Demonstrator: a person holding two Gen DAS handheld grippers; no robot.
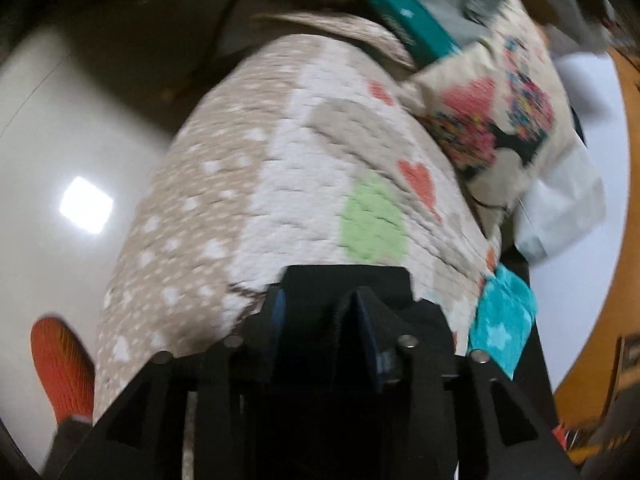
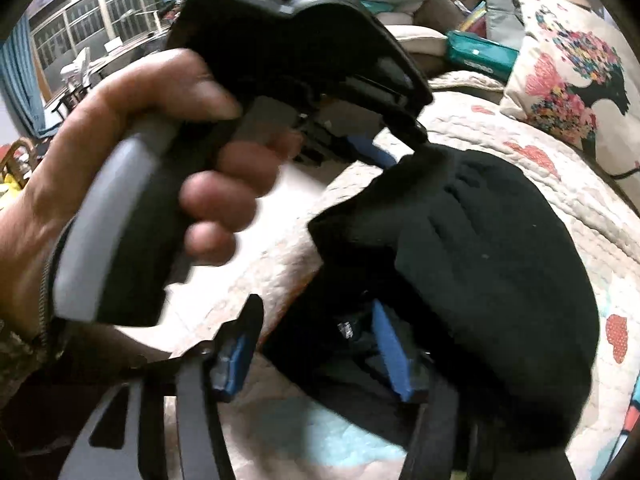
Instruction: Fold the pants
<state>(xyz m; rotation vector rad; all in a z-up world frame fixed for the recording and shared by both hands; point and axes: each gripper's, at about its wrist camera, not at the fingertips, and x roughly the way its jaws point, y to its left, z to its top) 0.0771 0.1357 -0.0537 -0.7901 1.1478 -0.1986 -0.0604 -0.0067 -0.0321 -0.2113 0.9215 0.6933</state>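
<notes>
The black pants (image 2: pixel 480 272) lie bunched on the patterned quilt (image 2: pixel 500 148), seen in the right wrist view. My right gripper (image 2: pixel 316 356) is open, its blue-padded fingers (image 2: pixel 236 356) spread, the right finger against the edge of the pants fabric. My left gripper, held in a hand (image 2: pixel 132 160), shows above it in the right wrist view, its tips meeting a top corner of the pants. In the left wrist view my left gripper (image 1: pixel 344 300) is shut on a fold of black pants fabric (image 1: pixel 344 280), above the quilt (image 1: pixel 280 168).
A floral cushion (image 1: pixel 500 116) lies at the quilt's right and also shows in the right wrist view (image 2: pixel 572 76). A teal box (image 1: pixel 408 20), a white bag (image 1: pixel 564 204), a shiny floor (image 1: pixel 60 160) at left, clutter and a window (image 2: pixel 100 20) behind.
</notes>
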